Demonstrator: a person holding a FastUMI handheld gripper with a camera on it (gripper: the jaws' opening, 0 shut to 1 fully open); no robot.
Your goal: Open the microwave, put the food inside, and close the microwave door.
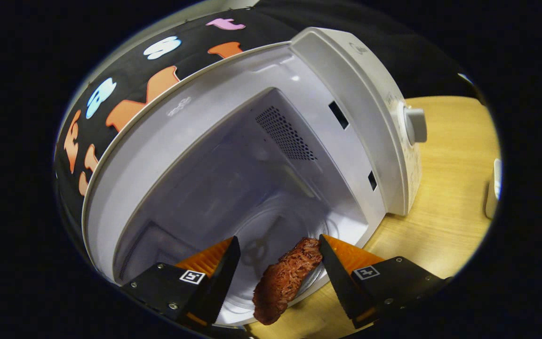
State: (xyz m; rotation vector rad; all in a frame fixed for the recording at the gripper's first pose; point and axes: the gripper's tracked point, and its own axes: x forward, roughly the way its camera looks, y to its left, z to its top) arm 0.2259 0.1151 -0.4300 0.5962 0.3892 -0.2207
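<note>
Fingers spread wide, gripper holding nothing. Meat piece lies betw. them, nearer the right finger, maybe brushing its tip; can't tell. Long axis slants from near-left to far-right. It rests on glass turntable at cavity front, near end overhanging the sill. Microwave open beyond; knob far right, on wood table. Judgement: food in, door next.

Gripper: wedge fingers, serrated inner edges, black mounts w/ screws, square markers.
</note>
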